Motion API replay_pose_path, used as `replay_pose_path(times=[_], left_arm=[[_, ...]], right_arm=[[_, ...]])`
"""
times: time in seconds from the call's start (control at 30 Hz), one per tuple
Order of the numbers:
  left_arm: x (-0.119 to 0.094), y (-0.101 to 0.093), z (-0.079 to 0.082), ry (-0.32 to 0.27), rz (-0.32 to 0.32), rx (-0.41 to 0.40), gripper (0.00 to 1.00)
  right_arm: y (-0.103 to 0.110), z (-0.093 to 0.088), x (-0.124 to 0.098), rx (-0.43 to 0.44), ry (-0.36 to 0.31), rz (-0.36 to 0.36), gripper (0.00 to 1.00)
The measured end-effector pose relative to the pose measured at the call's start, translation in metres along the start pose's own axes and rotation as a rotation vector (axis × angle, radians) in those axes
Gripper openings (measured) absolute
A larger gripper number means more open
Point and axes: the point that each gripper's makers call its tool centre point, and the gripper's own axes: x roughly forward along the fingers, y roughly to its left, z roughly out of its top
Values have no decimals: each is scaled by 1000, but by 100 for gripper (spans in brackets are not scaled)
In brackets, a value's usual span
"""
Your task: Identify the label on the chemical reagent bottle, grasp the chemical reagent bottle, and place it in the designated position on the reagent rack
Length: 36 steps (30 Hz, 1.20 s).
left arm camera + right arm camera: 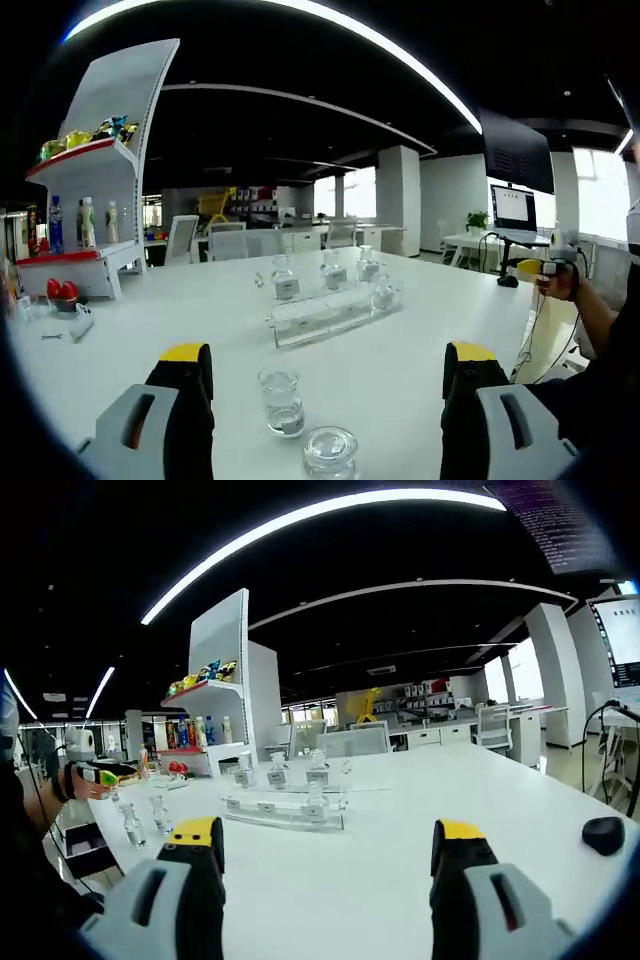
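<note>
Two clear glass reagent bottles stand on the white table [420,380] close to me, one upright bottle [281,400] and a nearer bottle [331,455] seen mostly from above. My left gripper [328,352] is open around that spot, touching neither. Farther back lies the clear labelled reagent rack [330,312], with several labelled bottles [285,282] on or behind it. In the right gripper view the right gripper [328,832] is open and holds nothing, and the rack [285,813] lies ahead of it. The same two loose bottles [132,825] stand at the left.
A white shelf unit [100,200] with snacks and drinks stands at the table's far left, red items [62,290] at its foot. A black puck-like object [603,835] lies on the right of the table. Chairs [180,238] and a monitor [513,207] stand beyond.
</note>
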Motion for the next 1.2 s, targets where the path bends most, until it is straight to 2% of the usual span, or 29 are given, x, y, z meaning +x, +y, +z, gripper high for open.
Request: replay_pose_path(times=[0.07,0.23,0.5,0.73,1.03,1.2], left_arm=[[-4,-3,-4,4,-19,-27,95],[-10,1,-9,13,4,-25,95],[-12,-3,-5,-8,-6,-71,95],[-5,-10,-3,-6,-22,-62,95],[-1,-9,-1,-4,-13,-60,95],[0,-13,-4,13,-23,-44,95]], right_arm=[[0,0,-1,-2,0,-2,82],[1,2,-2,-3,-2,-4,82],[-1,0,-2,-6,1,-6,82],[-4,-2,-3,-1,1,-12,82],[-6,-4,-4,1,4,-15,82],[-6,-3,-4,3,1,-15,82]])
